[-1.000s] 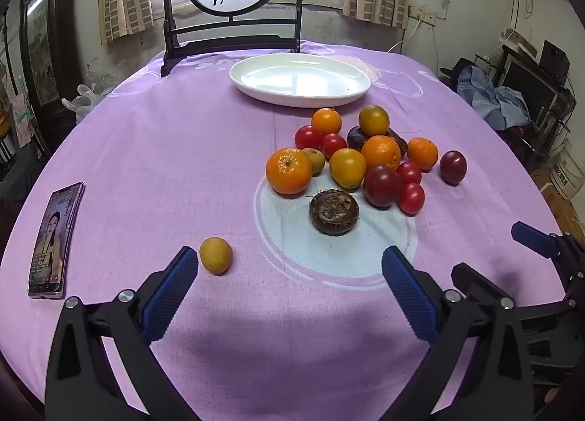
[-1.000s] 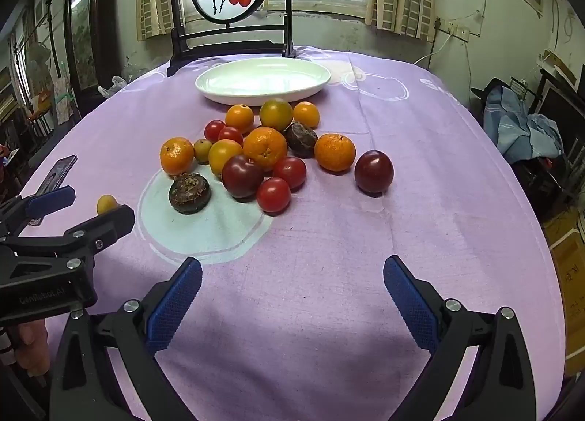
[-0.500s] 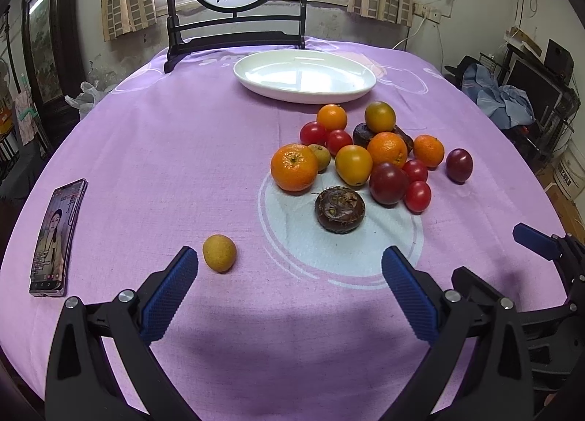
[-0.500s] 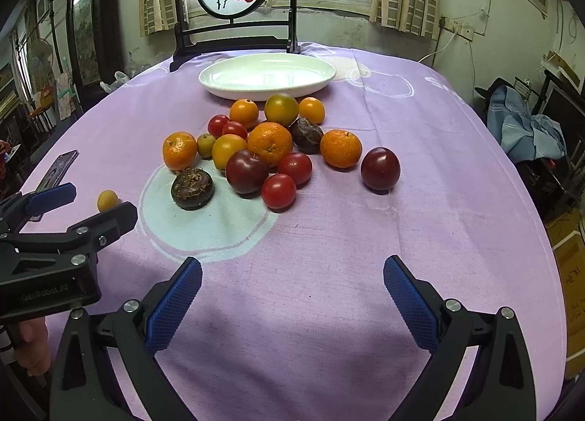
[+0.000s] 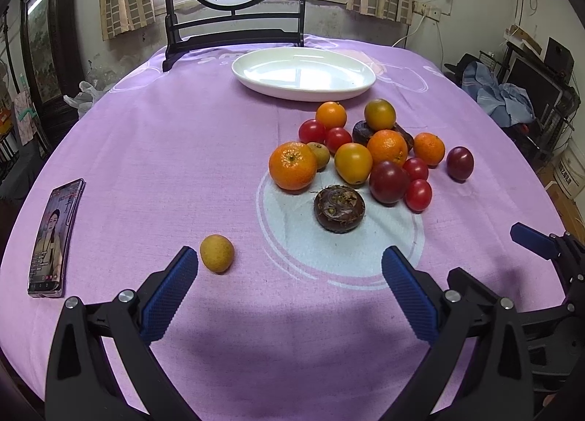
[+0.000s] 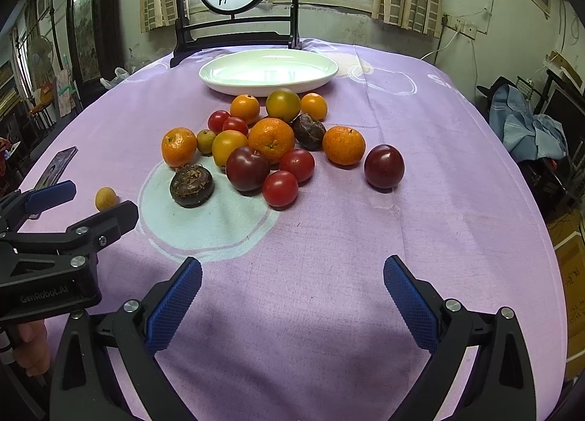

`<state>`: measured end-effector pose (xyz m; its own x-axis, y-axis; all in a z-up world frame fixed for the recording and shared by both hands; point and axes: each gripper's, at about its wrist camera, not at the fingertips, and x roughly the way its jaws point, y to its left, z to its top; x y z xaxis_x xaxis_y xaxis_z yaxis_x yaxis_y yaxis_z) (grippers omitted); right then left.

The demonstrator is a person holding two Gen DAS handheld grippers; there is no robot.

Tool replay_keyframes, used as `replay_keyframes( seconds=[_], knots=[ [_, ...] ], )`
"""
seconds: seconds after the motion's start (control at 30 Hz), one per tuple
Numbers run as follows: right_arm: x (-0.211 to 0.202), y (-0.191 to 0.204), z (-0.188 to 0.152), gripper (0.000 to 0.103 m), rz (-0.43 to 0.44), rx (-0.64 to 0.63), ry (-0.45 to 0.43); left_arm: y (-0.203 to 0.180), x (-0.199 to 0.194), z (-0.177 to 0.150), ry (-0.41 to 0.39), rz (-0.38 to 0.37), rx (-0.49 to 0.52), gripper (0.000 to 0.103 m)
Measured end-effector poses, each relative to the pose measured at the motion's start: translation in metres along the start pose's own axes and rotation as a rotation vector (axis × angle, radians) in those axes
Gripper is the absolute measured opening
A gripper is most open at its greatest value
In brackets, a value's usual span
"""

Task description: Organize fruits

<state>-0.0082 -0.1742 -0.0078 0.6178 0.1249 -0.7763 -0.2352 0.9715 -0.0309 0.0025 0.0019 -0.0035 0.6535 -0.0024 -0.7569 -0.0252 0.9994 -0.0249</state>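
Your left gripper [image 5: 289, 274] and right gripper [image 6: 292, 285] hung released, fingers spread wide. The small yellow fruit [image 5: 216, 252] at eleven o'clock of the left gripper looked light, smooth and roll-prone. You would have taken it gently across its middle.

Left gripper [image 5: 290, 280] and right gripper [image 6: 292, 287]: black frames, blue cross-hatched pads, silver screws; left body marked "GenRobot.AI".

The left claw [image 6: 84, 199] body reads "GenRobot.AI"; no other text is legible.
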Motion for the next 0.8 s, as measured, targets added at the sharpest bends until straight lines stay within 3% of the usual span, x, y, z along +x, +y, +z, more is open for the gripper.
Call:
replay_keyframes(
  seconds=[0.8],
  knots=[
    [0.003,0.0042,-0.0024,0.1,0.011,-0.005,0.006,-0.0028,0.0025,-0.0024,0.001,0.0,0.002,0.099]
  ],
)
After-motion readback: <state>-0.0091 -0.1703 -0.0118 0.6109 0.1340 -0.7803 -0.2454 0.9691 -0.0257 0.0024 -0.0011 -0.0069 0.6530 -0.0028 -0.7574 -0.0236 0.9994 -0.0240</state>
